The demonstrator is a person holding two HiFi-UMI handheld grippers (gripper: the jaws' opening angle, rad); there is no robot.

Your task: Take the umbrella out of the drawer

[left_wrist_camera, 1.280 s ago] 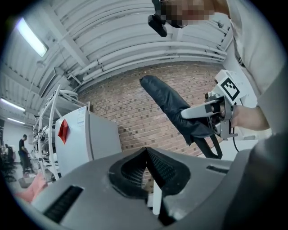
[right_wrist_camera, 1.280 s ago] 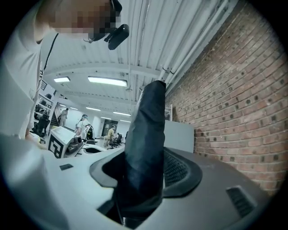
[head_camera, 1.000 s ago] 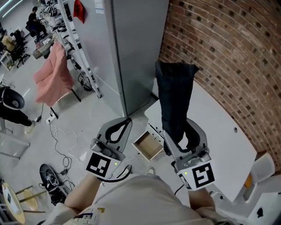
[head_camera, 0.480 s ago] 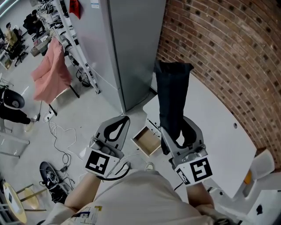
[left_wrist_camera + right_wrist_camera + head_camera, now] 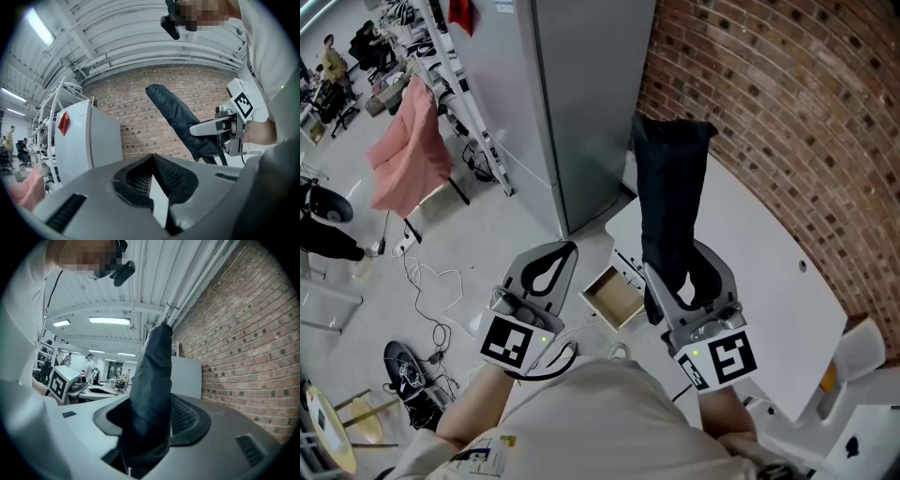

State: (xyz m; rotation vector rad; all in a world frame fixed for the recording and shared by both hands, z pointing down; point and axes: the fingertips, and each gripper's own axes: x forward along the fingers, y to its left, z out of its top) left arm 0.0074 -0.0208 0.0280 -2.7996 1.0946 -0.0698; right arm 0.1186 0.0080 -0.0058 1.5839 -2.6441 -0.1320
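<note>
Clamping the umbrella (image 5: 670, 197) at its base, the right gripper (image 5: 692, 281) jaws aim its long axis toward frame top, just right of the open drawer (image 5: 614, 298). The left gripper (image 5: 546, 272) jaws are together and empty.

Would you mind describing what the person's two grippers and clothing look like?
Both the left gripper and the right gripper are light grey plastic shells with black ribbed pads inside curved jaws. Each carries a white cube printed with black square markers and a small green light. A black cable loops at the left one. The person wears a pale top.
</note>
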